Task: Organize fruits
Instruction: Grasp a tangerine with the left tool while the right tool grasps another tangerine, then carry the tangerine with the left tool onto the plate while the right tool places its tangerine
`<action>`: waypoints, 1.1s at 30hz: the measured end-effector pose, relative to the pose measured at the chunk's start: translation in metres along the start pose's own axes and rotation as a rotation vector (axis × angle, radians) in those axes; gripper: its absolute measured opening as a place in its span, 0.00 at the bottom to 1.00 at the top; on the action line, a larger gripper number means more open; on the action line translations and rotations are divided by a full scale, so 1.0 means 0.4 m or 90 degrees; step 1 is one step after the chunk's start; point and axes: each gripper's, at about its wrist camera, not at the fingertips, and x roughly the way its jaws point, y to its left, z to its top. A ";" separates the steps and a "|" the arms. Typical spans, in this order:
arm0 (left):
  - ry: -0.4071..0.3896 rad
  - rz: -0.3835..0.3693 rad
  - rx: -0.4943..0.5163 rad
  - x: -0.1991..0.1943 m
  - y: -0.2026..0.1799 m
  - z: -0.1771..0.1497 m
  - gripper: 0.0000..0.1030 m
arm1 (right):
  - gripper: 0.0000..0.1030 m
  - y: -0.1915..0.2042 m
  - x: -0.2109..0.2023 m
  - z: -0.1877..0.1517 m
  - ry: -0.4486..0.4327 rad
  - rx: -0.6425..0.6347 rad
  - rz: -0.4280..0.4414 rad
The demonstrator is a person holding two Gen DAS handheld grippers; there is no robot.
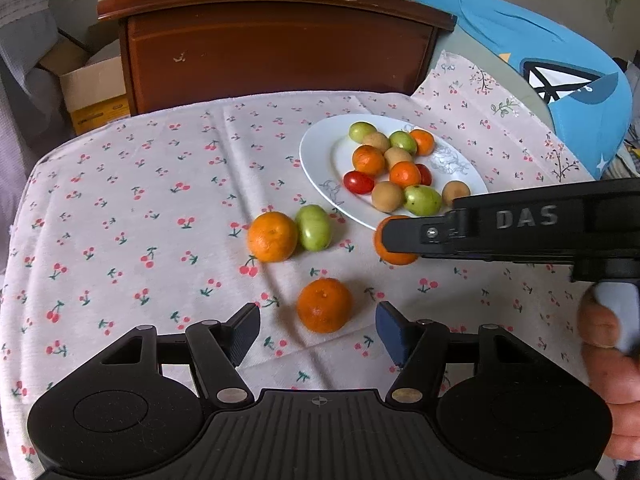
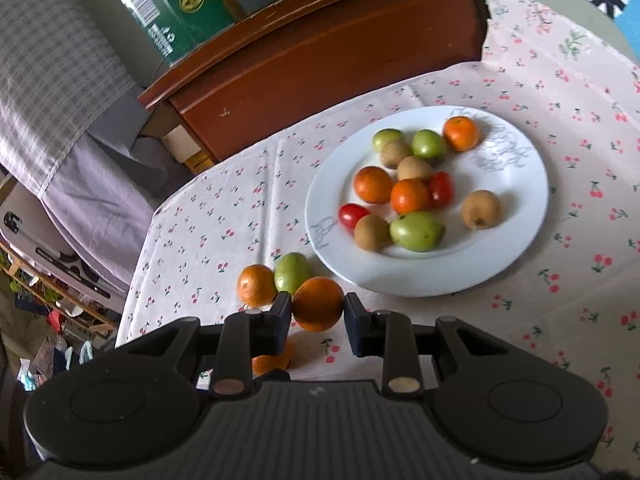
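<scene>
left gripper (image 1: 318,330) open around a mandarin (image 1: 324,305) — right gripper (image 1: 396,240) grips another.

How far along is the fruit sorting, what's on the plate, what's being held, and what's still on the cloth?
Done: about a dozen small fruits sit on the white plate. In hand: the right gripper is shut on an orange. Left: one orange before the open left gripper, plus another orange touching a green fruit on the tablecloth.

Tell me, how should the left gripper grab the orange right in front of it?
Grip the orange across its round middle, coming down from above with one finger on each side. It sits alone on the cloth, and the left gripper is already open around it.
</scene>
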 end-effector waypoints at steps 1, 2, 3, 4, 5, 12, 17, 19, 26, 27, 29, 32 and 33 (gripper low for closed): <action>-0.001 0.000 0.000 0.004 -0.003 0.001 0.59 | 0.28 -0.003 -0.004 0.001 -0.002 0.003 0.000; -0.001 0.000 0.002 0.008 -0.006 0.001 0.57 | 0.28 -0.006 -0.007 0.002 -0.003 0.004 0.001; 0.001 -0.003 0.004 0.012 -0.009 0.001 0.52 | 0.28 -0.008 -0.010 0.002 -0.004 0.006 0.001; 0.003 -0.004 0.005 0.016 -0.012 0.001 0.49 | 0.28 -0.009 -0.014 0.002 -0.005 0.007 0.001; 0.005 -0.006 0.004 0.018 -0.014 0.000 0.48 | 0.28 -0.011 -0.016 0.002 -0.006 0.008 0.001; 0.007 0.004 0.006 0.032 -0.017 -0.003 0.29 | 0.28 -0.019 -0.021 0.000 -0.004 0.009 0.001; 0.004 0.004 -0.008 0.024 -0.014 -0.001 0.28 | 0.28 -0.024 -0.021 -0.003 0.001 0.013 -0.003; -0.004 0.009 -0.011 0.014 -0.016 0.004 0.28 | 0.28 -0.024 -0.024 -0.004 -0.001 0.013 -0.005; -0.059 -0.001 -0.030 -0.043 -0.017 0.056 0.28 | 0.28 -0.029 -0.063 0.019 -0.031 0.023 0.008; -0.067 -0.004 -0.034 -0.050 -0.016 0.066 0.28 | 0.28 -0.030 -0.072 0.026 -0.040 0.026 0.009; -0.083 -0.014 -0.043 -0.066 -0.014 0.088 0.28 | 0.28 -0.035 -0.096 0.045 -0.062 0.035 0.012; -0.103 -0.024 -0.049 -0.083 -0.015 0.121 0.28 | 0.28 -0.045 -0.130 0.073 -0.091 0.049 0.015; -0.107 -0.024 -0.049 -0.088 -0.016 0.131 0.28 | 0.28 -0.048 -0.140 0.082 -0.099 0.053 0.016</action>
